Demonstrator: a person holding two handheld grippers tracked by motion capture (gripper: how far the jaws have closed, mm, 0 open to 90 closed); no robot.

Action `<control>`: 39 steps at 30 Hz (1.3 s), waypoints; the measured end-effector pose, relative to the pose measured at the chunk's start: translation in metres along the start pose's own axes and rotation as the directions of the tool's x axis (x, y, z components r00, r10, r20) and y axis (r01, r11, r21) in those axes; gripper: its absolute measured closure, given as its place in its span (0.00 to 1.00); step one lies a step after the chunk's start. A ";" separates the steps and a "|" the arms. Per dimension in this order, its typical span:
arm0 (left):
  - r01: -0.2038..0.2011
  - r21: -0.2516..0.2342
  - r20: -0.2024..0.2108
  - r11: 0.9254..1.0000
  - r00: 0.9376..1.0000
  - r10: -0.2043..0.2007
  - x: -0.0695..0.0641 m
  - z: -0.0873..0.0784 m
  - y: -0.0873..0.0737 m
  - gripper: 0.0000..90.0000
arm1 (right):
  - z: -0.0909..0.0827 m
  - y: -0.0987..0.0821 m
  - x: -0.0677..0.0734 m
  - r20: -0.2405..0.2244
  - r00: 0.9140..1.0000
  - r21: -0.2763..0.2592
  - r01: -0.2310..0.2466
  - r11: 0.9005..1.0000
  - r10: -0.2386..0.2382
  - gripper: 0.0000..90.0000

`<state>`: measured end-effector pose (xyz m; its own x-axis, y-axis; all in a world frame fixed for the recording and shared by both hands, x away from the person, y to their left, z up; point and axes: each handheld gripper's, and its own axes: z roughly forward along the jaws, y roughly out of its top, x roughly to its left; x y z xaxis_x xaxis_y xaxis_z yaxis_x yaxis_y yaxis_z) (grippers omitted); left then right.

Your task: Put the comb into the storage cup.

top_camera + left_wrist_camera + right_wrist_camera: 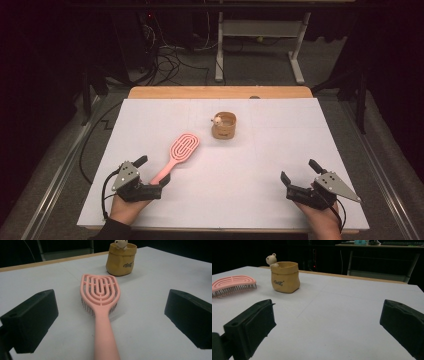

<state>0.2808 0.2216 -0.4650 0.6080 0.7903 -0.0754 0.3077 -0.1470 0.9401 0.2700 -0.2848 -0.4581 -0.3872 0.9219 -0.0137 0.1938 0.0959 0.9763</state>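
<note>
A pink hairbrush [179,152] lies bristles down on the white table [300,130], its head pointing away from me and its handle toward the near left. My left gripper [153,170] is open, and the end of the handle lies between its wide-apart jaws without touching them. In the left gripper view the hairbrush [101,297] runs up the middle between the jaws of the left gripper [110,306]. A tan pouch [224,126] with a small bear figure [218,120] on its rim stands mid-table. My right gripper [299,170] rests near the front right, open and with nothing between its jaws.
In the right gripper view the tan pouch [285,277] and the brush head [233,283] sit far left, with bare white table between the jaws of the right gripper [328,311]. A wooden edge [220,92] borders the table's far side. Beyond it are a white desk frame [260,45] and floor cables [170,60].
</note>
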 end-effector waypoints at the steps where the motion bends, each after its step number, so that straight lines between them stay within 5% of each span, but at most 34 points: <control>1: 0.009 -0.001 -0.002 1.000 1.000 -0.009 0.001 0.000 0.000 0.00 | -0.001 0.000 0.000 0.000 1.000 -0.002 0.000 1.000 0.000 0.00; 5: 0.031 0.002 -0.004 1.000 1.000 -0.031 0.003 -0.001 -0.001 0.00 | -0.002 0.001 -0.001 -0.002 1.000 -0.006 -0.005 1.000 0.005 0.00; 26: 0.014 0.012 -0.005 1.000 1.000 -0.014 0.008 0.001 0.003 0.00 | 0.008 0.003 0.009 -0.045 0.999 0.004 0.024 1.000 -0.024 0.00; 33: 0.017 0.082 -0.002 0.996 1.000 -0.017 0.007 -0.002 0.003 0.00 | 0.003 0.004 0.006 -0.017 1.000 0.013 0.019 1.000 -0.019 0.00; 39: -0.006 0.195 -0.044 0.981 0.999 0.015 0.007 0.006 0.004 0.00 | 0.001 0.007 0.004 -0.004 1.000 0.000 0.023 1.000 -0.023 0.00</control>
<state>0.2906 0.2229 -0.4637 0.5800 0.8133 -0.0468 0.4406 -0.2649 0.8577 0.2708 -0.2799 -0.4513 -0.3952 0.9179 -0.0357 0.1843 0.1173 0.9758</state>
